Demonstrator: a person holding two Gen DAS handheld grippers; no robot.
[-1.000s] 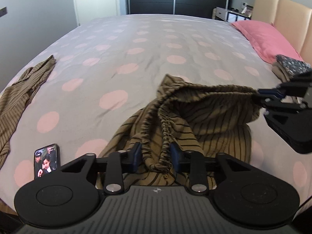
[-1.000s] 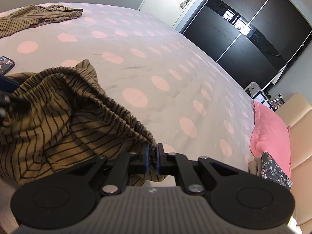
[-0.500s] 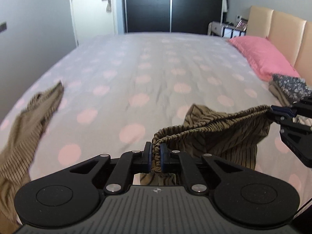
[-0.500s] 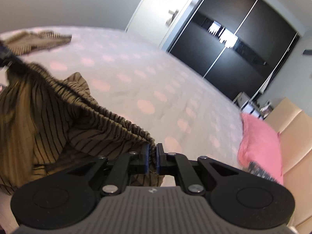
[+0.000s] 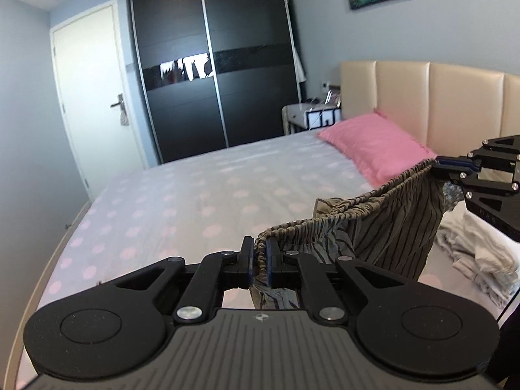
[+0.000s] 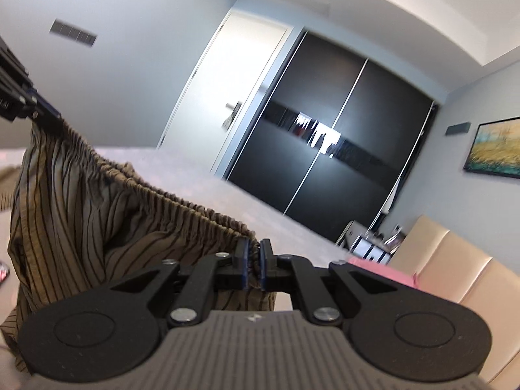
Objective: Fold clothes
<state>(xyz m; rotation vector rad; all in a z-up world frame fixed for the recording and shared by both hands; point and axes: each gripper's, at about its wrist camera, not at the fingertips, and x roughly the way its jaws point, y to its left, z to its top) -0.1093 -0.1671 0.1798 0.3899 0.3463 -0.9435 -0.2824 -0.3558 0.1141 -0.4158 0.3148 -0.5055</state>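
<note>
Hanging brown black-striped shorts [image 5: 395, 227], gathered elastic waistband [image 6: 169, 201] taut

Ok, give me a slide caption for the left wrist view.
Left gripper and right gripper hold the striped shorts by the waistband above the bed.

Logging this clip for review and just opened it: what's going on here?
A person with a handheld gripper in each hand is folding clothes at a bed. The left gripper and right gripper are each shut on an end of the gathered elastic waistband of the brown striped garment, held up between them above the bed with the cloth hanging below. No fold shows. A pink pillow and pale crumpled clothes lie near the headboard.
</note>
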